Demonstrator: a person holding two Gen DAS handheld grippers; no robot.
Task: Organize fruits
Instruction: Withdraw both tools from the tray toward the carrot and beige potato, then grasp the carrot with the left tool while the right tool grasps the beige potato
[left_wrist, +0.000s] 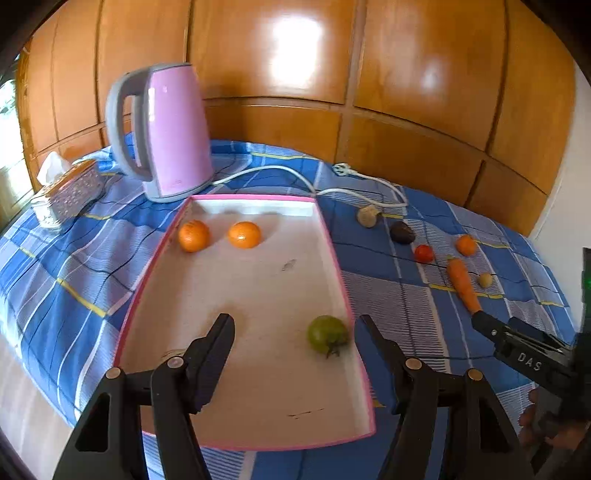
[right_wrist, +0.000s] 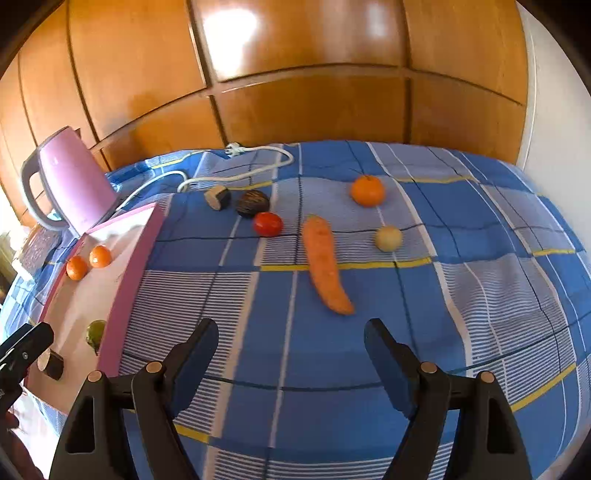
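Note:
A pink-rimmed white tray (left_wrist: 155, 266) holds two oranges (left_wrist: 193, 235) (left_wrist: 244, 234) at its far end and a green tomato (left_wrist: 327, 333) near its right wall. My left gripper (left_wrist: 295, 326) is open and empty above the tray's near part, the green tomato between its fingers. My right gripper (right_wrist: 291, 332) is open and empty above the blue checked cloth, just short of a carrot (right_wrist: 325, 264). Beyond the carrot lie a red tomato (right_wrist: 267, 223), an orange (right_wrist: 367, 190), a pale round fruit (right_wrist: 388, 238), a dark round fruit (right_wrist: 252, 203) and a cut brown piece (right_wrist: 218, 197).
A pink kettle (left_wrist: 173, 129) stands behind the tray, its white cord (left_wrist: 280, 171) trailing across the cloth. A tissue box (left_wrist: 70, 188) sits at the far left. A wooden wardrobe (left_wrist: 369, 74) backs the table. In the right wrist view a small dark cut piece (right_wrist: 51, 363) lies in the tray's near end.

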